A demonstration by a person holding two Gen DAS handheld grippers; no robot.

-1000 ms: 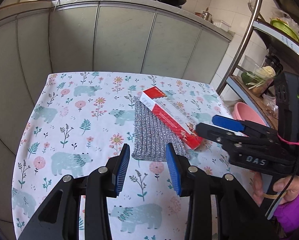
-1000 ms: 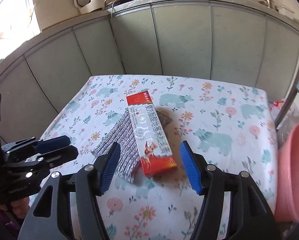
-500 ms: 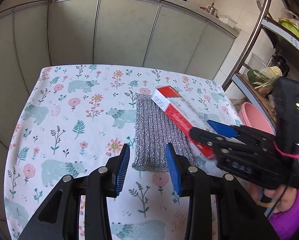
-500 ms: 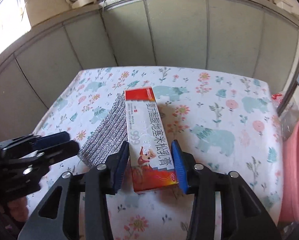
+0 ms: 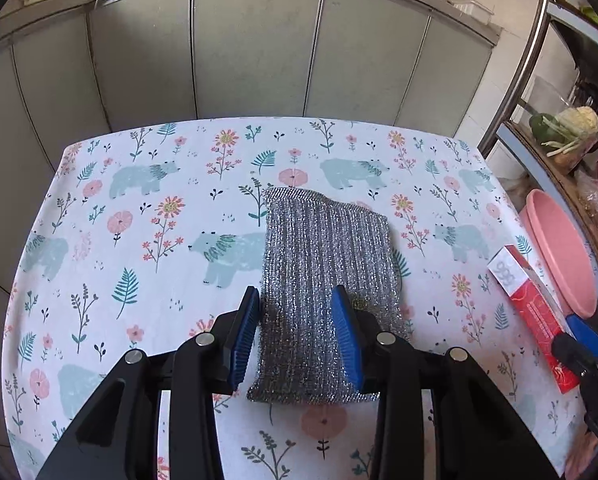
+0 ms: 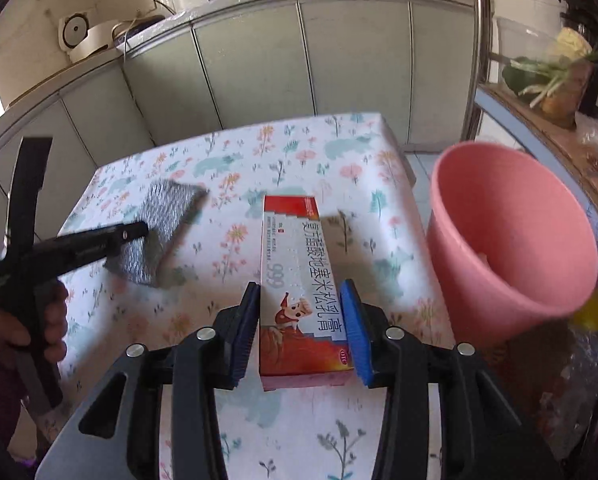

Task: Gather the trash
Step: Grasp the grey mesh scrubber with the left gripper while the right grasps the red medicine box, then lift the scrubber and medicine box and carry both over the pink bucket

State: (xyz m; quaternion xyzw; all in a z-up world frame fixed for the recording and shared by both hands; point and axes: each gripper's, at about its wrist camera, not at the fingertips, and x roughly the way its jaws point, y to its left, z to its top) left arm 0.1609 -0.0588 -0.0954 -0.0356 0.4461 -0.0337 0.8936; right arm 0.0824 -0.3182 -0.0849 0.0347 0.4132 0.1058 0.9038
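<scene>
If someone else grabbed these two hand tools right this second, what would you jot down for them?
Right tool: jaws have just been closing and now clamp the red-and-white box, lifted off the table, pointing toward the pink bin.
Left tool: open, jaws straddling the near end of the silver scouring cloth, which lies flat on the floral tablecloth.
Done: box picked up.
Left: drop the box in the bin, then probably grip the cloth and bin it too.

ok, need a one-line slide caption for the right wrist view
Right gripper clamps the red-and-white carton, lifted over the floral table beside the pink bin.
</scene>
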